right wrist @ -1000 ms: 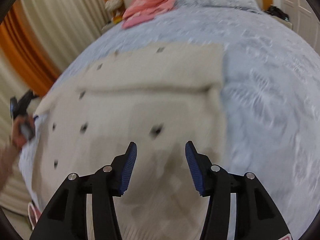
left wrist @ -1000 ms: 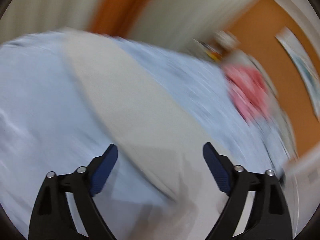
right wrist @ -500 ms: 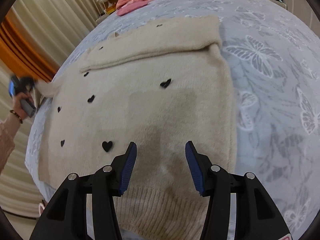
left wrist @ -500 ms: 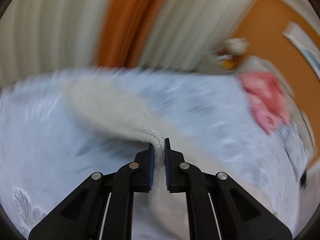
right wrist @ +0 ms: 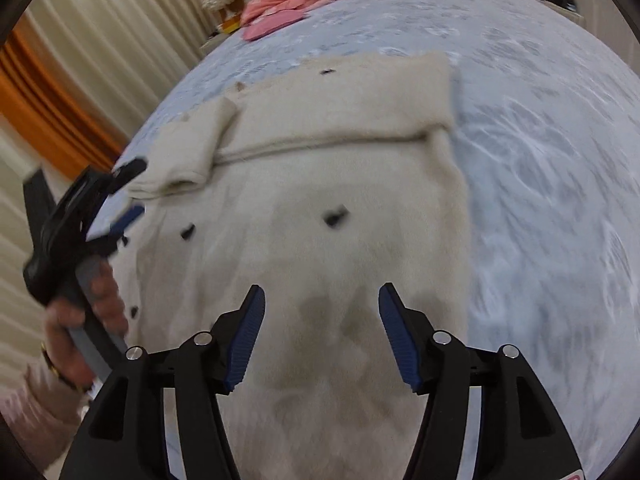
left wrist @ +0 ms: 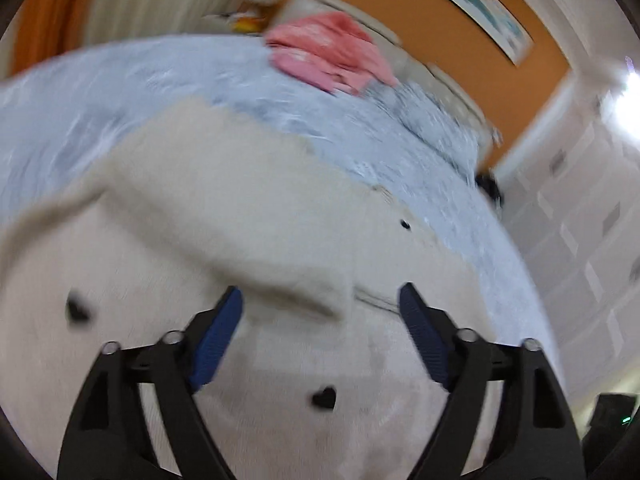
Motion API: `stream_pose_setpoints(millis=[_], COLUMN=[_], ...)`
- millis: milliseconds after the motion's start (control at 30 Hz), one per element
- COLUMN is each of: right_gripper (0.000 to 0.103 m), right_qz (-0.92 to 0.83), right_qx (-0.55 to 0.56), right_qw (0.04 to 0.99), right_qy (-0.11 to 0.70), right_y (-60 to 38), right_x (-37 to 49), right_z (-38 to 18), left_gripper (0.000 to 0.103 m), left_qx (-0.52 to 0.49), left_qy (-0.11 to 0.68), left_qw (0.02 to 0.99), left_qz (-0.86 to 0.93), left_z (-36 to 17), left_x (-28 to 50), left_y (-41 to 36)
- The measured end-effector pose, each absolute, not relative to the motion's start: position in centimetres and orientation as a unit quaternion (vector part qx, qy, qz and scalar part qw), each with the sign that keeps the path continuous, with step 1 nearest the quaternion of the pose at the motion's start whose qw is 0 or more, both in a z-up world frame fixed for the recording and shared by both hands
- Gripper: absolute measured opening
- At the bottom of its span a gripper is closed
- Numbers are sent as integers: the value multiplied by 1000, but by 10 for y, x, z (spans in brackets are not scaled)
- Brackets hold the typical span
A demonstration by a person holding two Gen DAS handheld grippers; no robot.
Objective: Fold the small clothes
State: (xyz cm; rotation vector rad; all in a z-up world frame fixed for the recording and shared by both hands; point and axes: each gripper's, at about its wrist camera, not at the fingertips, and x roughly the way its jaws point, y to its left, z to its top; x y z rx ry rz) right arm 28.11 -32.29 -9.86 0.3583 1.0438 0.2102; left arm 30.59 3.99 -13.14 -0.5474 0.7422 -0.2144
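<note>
Sweater (right wrist: 312,208), soft, light and floppy, was spread on the bed (right wrist: 540,152); its ribbed hem was judged the best hold. Left gripper (left wrist: 320,300) and right gripper (right wrist: 320,300) were held wide open, empty.

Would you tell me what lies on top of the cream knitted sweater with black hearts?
Two folded sleeves lie across the cream knitted sweater: a long sleeve and a shorter one. Whatever they cover is hidden. Blue patterned bedspread is underneath.

Orange wall (left wrist: 460,40), cream curtains (right wrist: 120,40), blue bedspread (right wrist: 540,160)
</note>
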Motion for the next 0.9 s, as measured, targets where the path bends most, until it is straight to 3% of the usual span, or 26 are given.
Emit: stream_pose_setpoints(millis=[200, 333, 500, 633, 767, 833, 867, 900], right_gripper=[59, 59, 57, 58, 58, 43, 15, 6], right_qz=[191, 222, 297, 319, 320, 322, 320, 317], right_qx=[190, 77, -11, -13, -38, -36, -35, -16], right_qw=[830, 859, 844, 827, 816, 811, 813, 813], right_qy=[488, 455, 446, 463, 480, 486, 486, 488], right_y=[-274, -198, -102, -67, -48, -45, -46, -53], right_x=[372, 418, 454, 480, 491, 495, 497, 502], right_z=[-94, -77, -72, -86, -101, -109, -111, -110], left_gripper=[87, 89, 84, 55, 47, 46, 46, 46], left_qx=[-397, -462, -389, -422, -484, -505, -505, -499], left_qy=[326, 311, 268, 252, 197, 179, 178, 181], left_qw=[857, 830, 880, 871, 850, 841, 841, 844], left_qz=[-41, -28, -43, -11, -64, -79, -79, -78], left_z=[-142, -159, -171, -179, -192, -198, -198, -198], left_x=[305, 312, 297, 292, 272, 265, 265, 265], left_y=[109, 147, 148, 161, 185, 191, 191, 190])
